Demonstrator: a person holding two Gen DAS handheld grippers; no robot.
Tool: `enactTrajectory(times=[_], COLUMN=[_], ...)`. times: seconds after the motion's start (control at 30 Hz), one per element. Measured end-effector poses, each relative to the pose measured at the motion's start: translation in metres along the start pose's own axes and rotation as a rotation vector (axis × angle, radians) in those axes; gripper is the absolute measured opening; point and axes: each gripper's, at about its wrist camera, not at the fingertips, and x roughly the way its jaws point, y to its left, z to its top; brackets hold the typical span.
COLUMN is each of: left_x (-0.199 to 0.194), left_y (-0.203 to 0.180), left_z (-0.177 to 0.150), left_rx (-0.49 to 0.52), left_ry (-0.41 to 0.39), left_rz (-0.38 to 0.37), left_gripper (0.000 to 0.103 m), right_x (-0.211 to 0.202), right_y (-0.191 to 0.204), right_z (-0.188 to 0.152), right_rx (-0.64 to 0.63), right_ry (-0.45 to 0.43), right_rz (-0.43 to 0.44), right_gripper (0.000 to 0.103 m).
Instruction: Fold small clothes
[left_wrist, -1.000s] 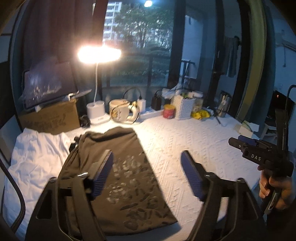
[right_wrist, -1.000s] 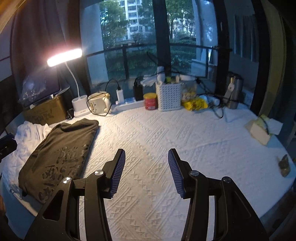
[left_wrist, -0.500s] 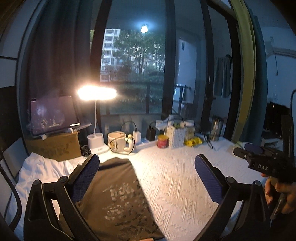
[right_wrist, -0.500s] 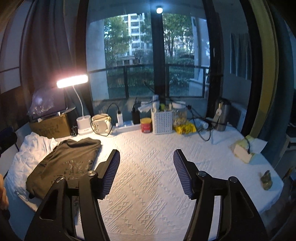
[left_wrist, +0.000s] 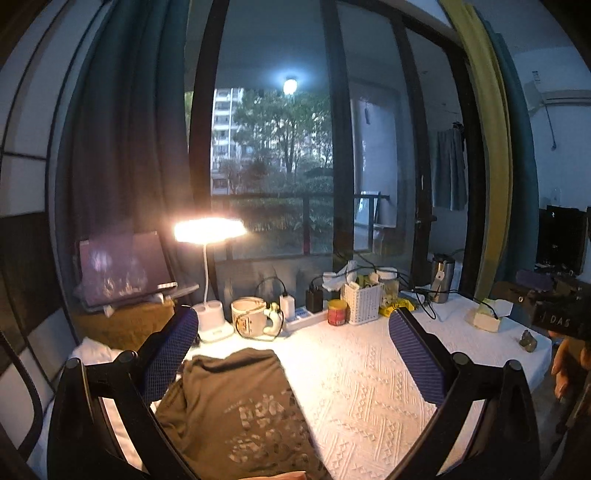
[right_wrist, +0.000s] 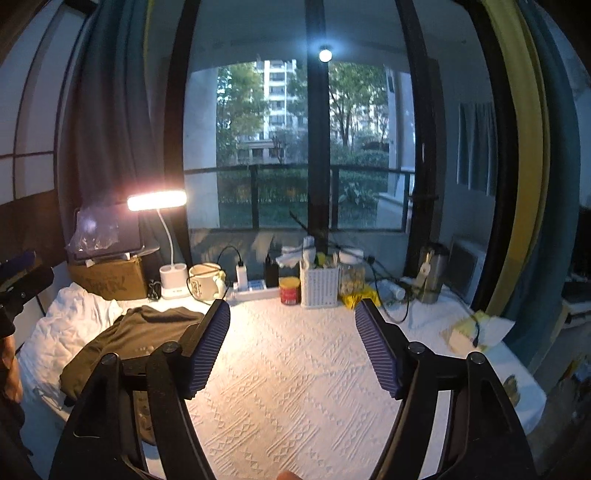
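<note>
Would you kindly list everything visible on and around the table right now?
folded shirt: one, olive with pale print, table's left side
white cloth: one, under and left of the shirt
tablecloth: one, white, patterned
desk lamp: one, white, lit, back left
cardboard box: one, brown, back left
mug: one, cream, beside the lamp
red tin: one, back centre
white basket: one, back centre
steel flask: one, back right
left tongs: open, empty
right tongs: opening, empty
</note>
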Motion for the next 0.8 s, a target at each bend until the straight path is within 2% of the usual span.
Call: enactTrajectory(times=[0.13,0.3,0.53,0.8], left_x=[-0.004,-0.007,0.008,0.013], left_y=[0.006,0.016,0.028,0.035], left_z=[0.003,0.002,-0.009,-0.015], left_rx=[-0.019,-0.051,-0.064,-0.085], left_ry=[-0.020,-0.043,0.026,0.049], left_rz=[-0.008,0.018,0.066,0.071], left_gripper=[0.102,0.102,0.102,0.102], right_x=[-0.014,-0.022,-0.009,0.003], right_y=[0.005,0.009,0.012,0.019], right_z=[0.007,0.008,0.005,0.004], right_rx=[-0.020,-0.034,-0.033,-0.044], right_ry=[-0.038,-0.071,-0.043,-0.018], right_rz=[-0.007,-0.006,0.006,0.009], right_gripper=[0.074,0.074,0.074,0.074])
